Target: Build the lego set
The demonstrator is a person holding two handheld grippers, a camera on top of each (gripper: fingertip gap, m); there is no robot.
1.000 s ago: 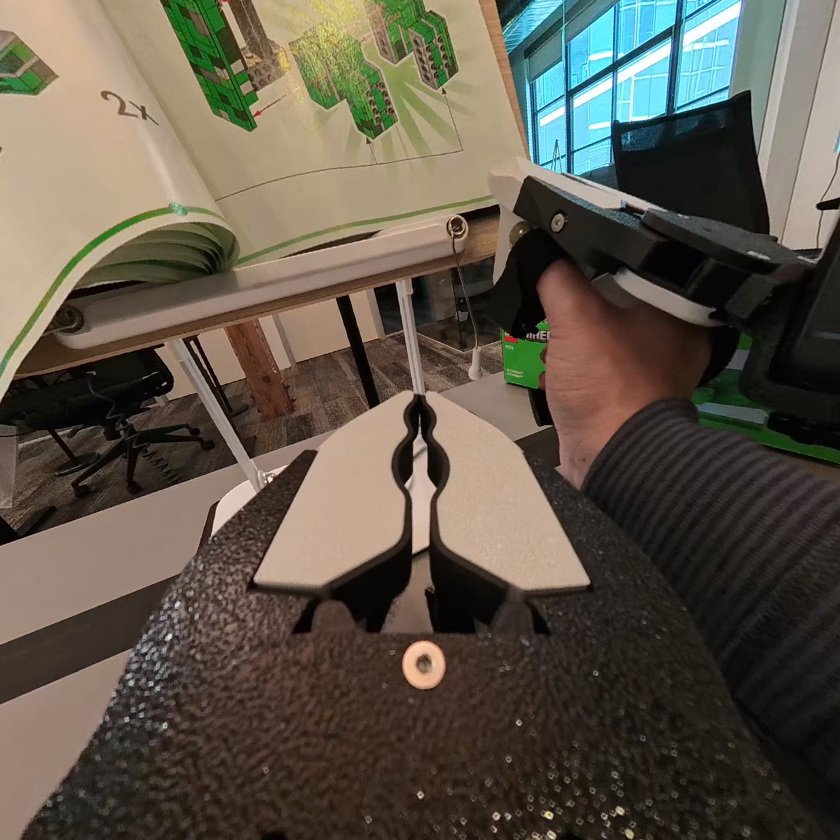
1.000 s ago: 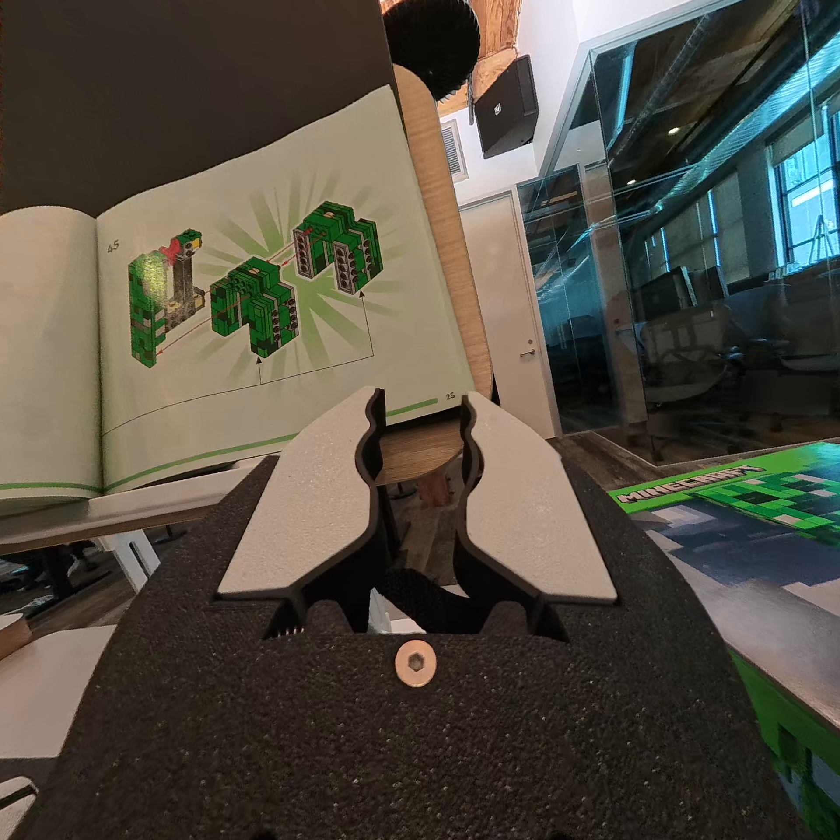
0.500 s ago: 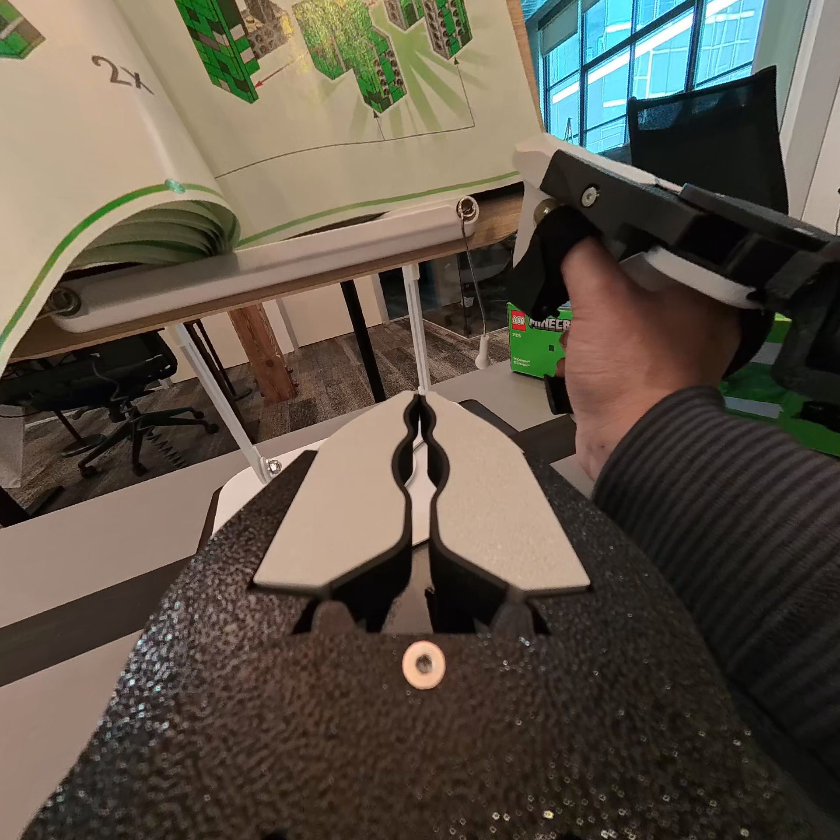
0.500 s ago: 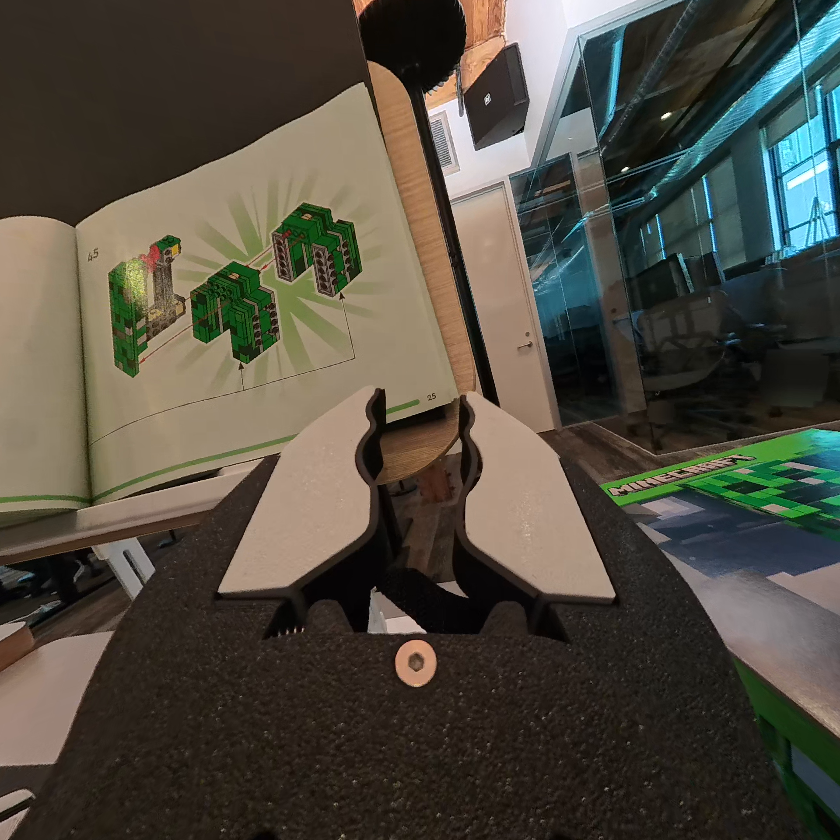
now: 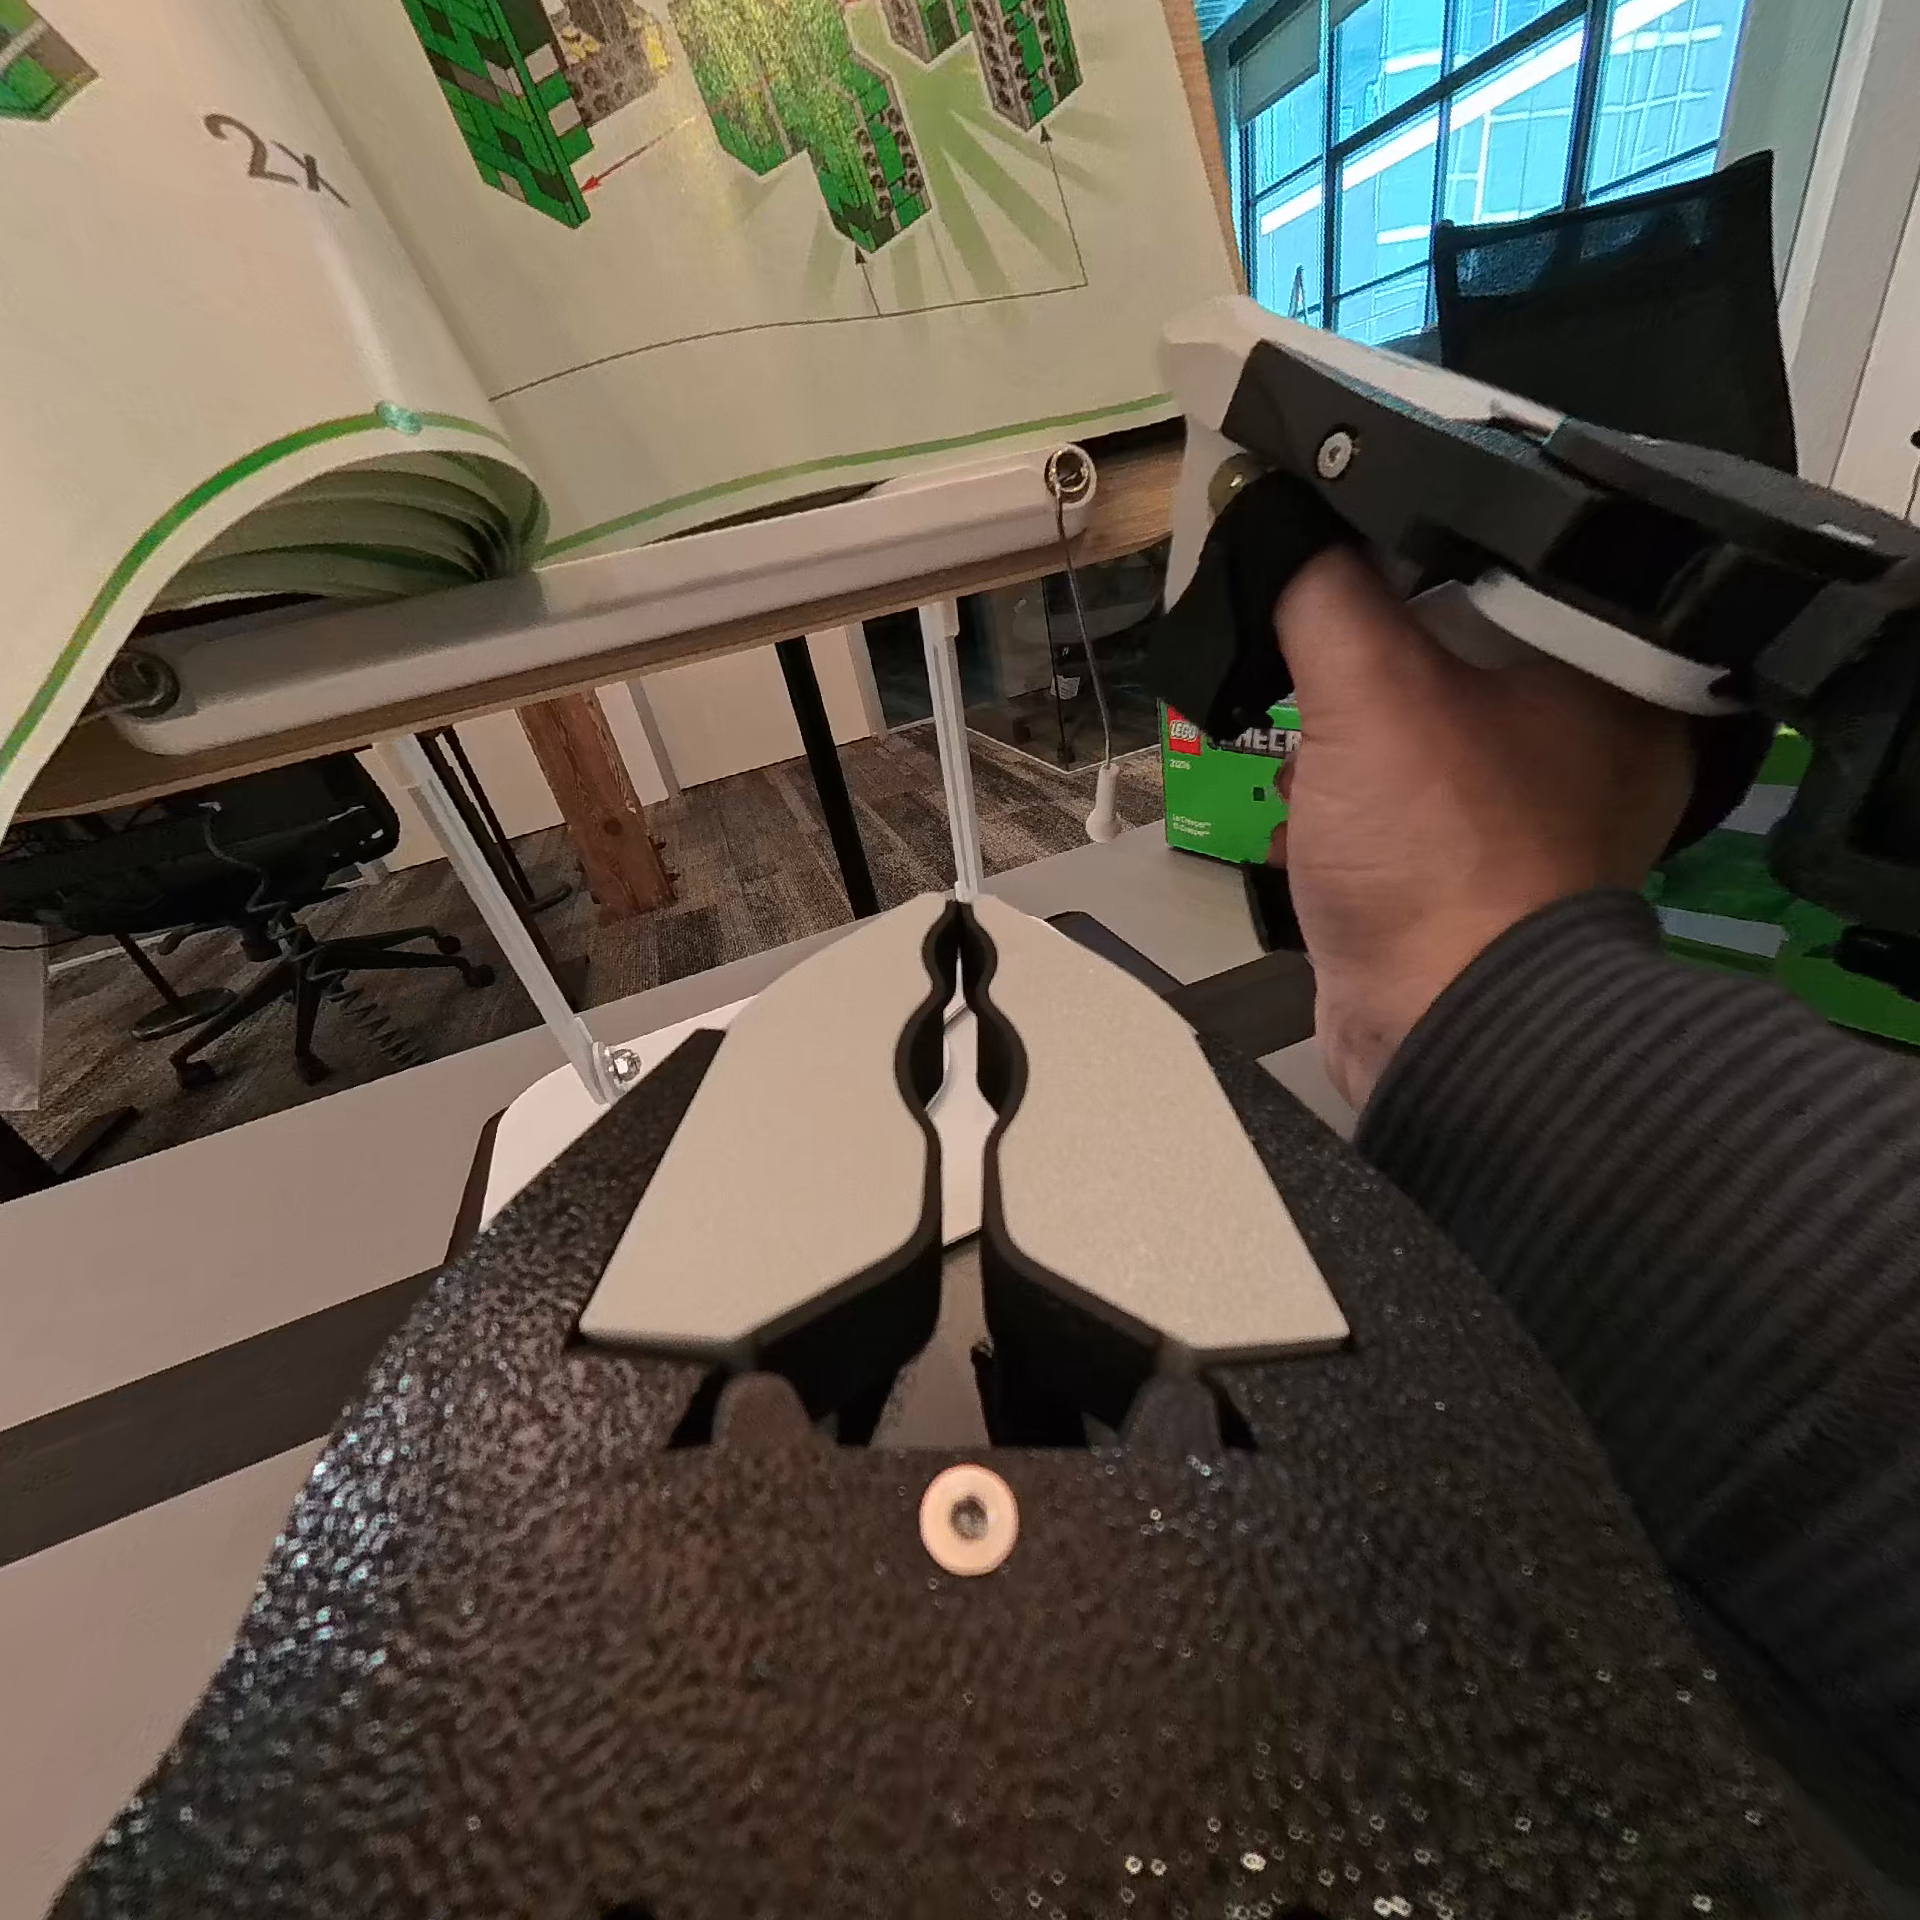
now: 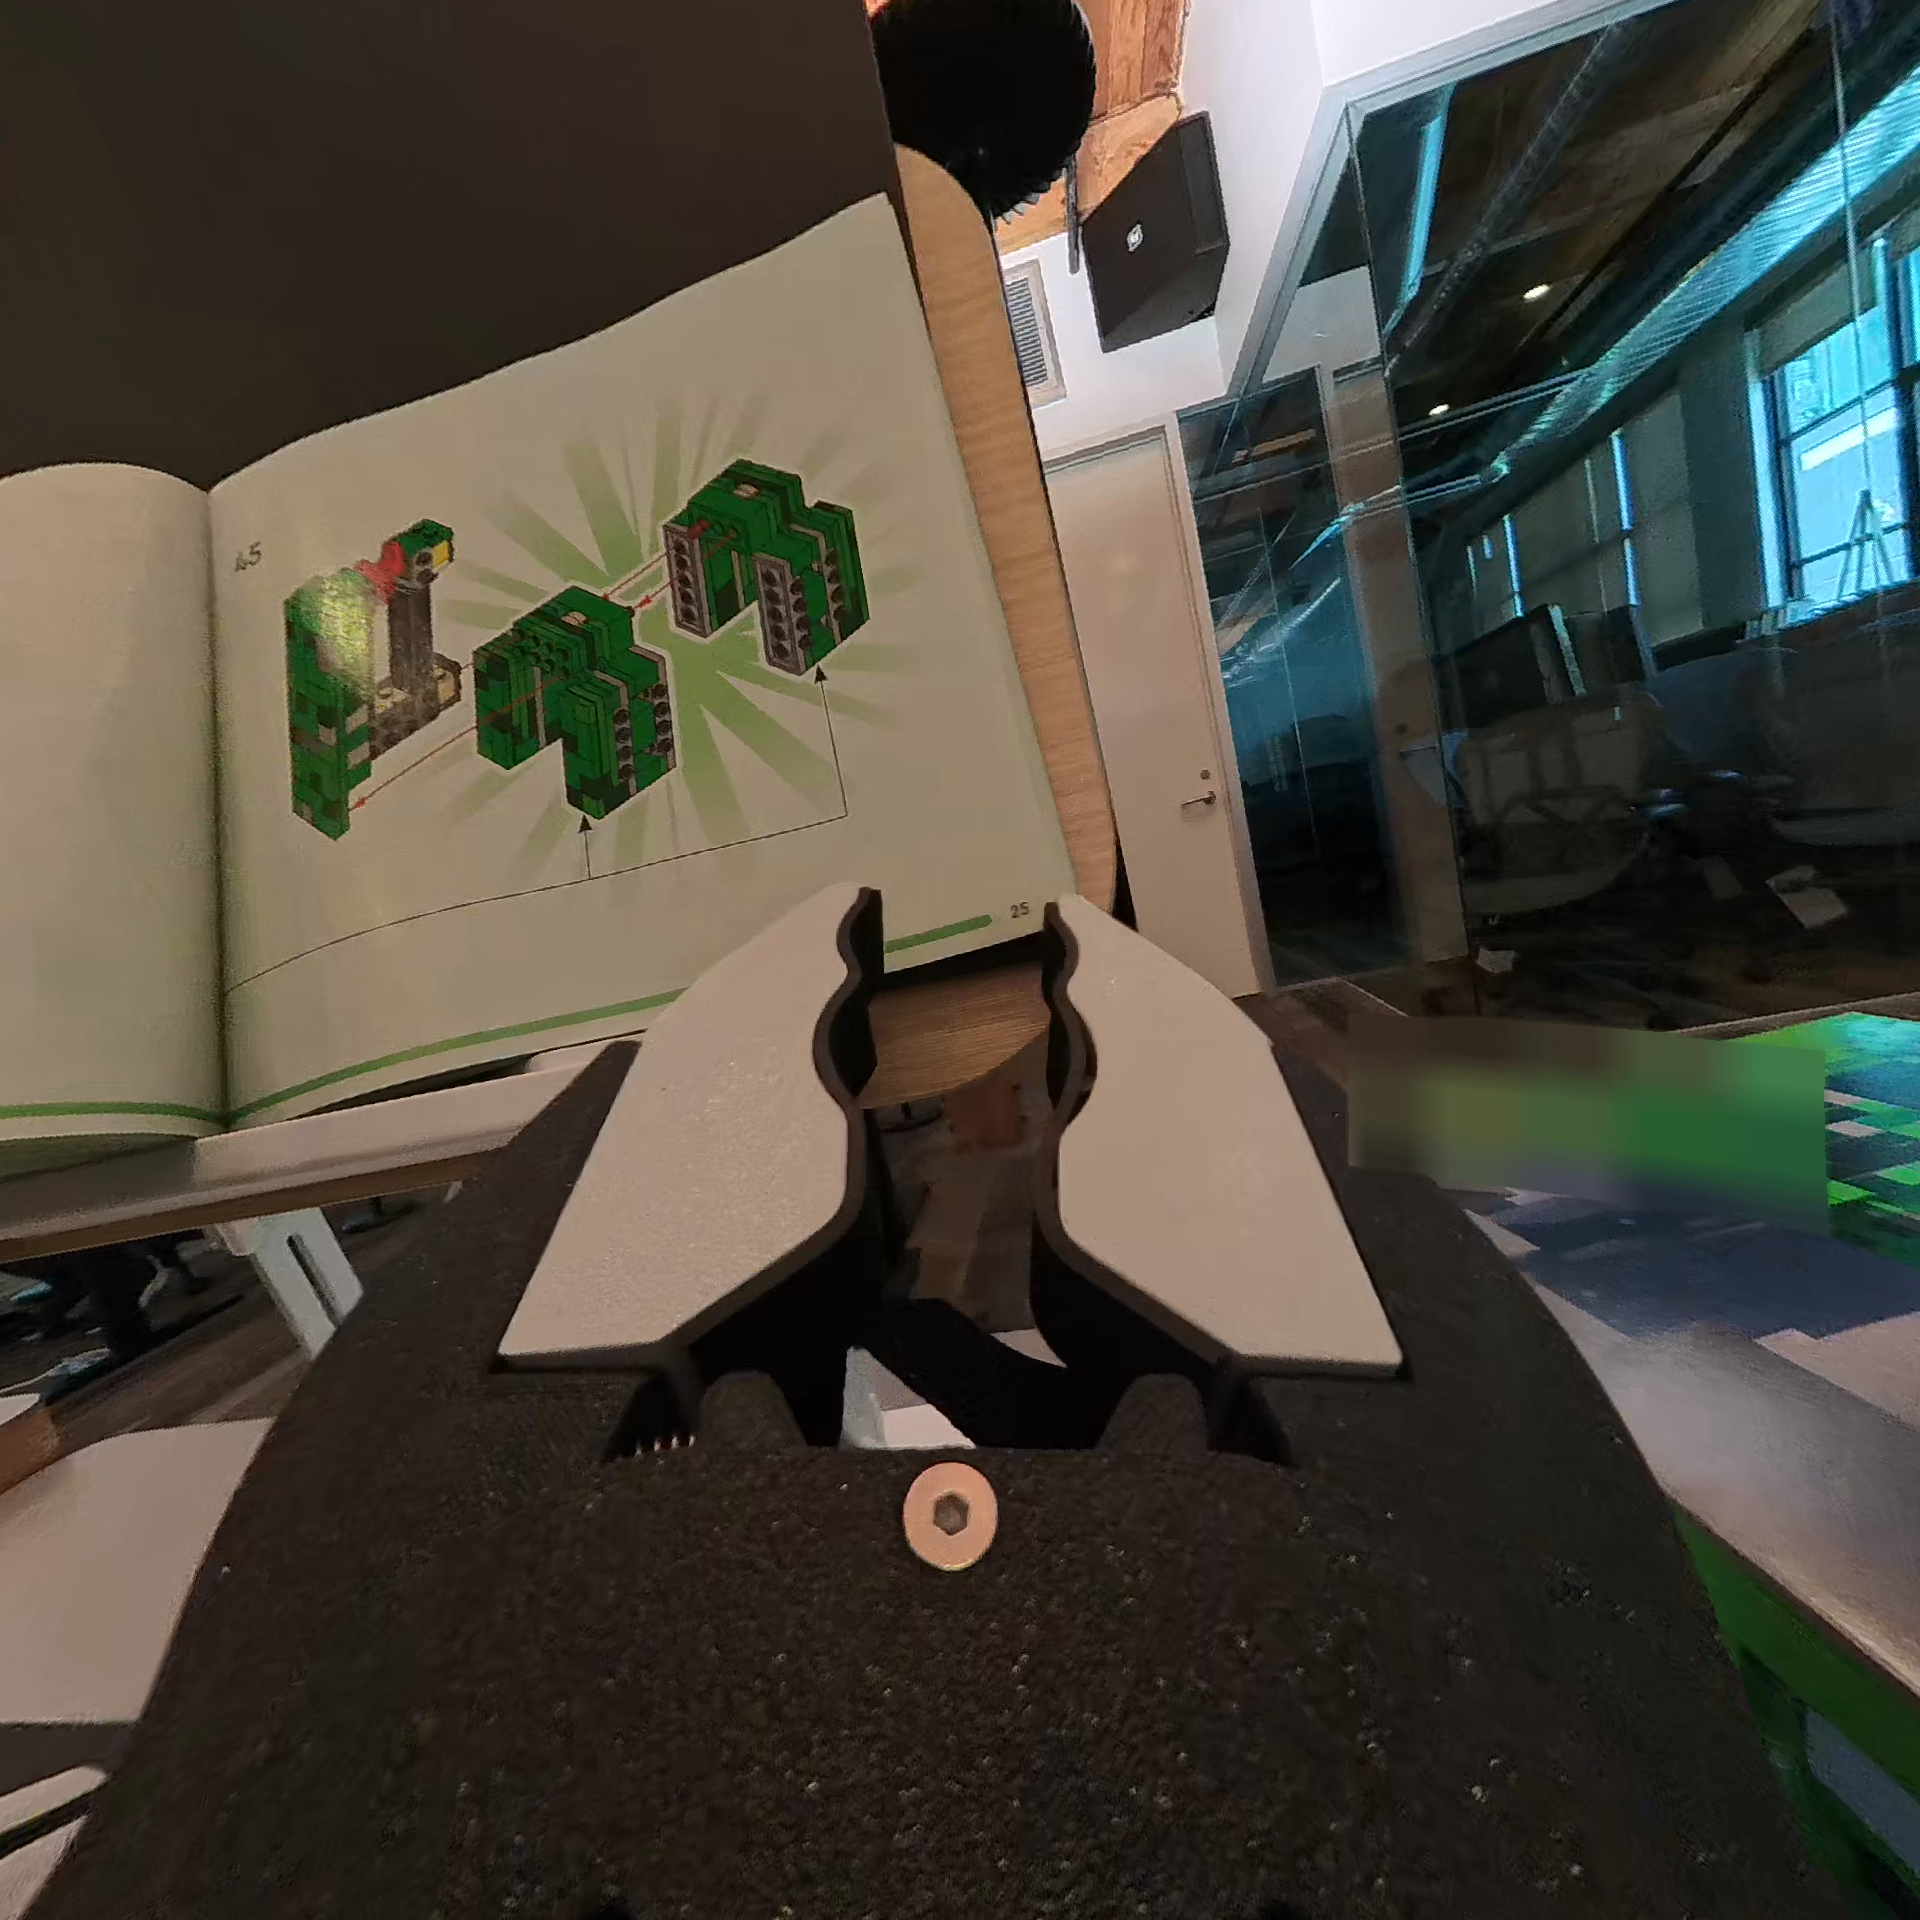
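Observation:
No loose bricks show in either view. The open instruction book (image 5: 727, 260) rests on a white stand (image 5: 582, 613) above the table; it also shows in the right wrist view (image 6: 540, 727), with drawings of green brick assemblies. My left gripper (image 5: 958, 914) is shut and empty, held above the grey table, pointing under the book. My right gripper (image 6: 961, 920) is open and empty, pointing at the book's lower right corner. In the left wrist view the right gripper (image 5: 1507, 499) is held in a hand (image 5: 1455, 831) at upper right.
The green set box (image 5: 1226, 779) lies on the table at the right, and shows large in the right wrist view (image 6: 1818, 1403). The white stand's legs (image 5: 956, 758) and base plate (image 5: 540, 1132) stand just ahead of the left gripper. Office chairs and glass walls lie beyond. Spacing between my two grippers at the tips: around 15 centimetres.
Both grippers drifted slightly; the book sits a little higher in the left wrist view and has shifted in the right wrist view. The jaws have kept their state.

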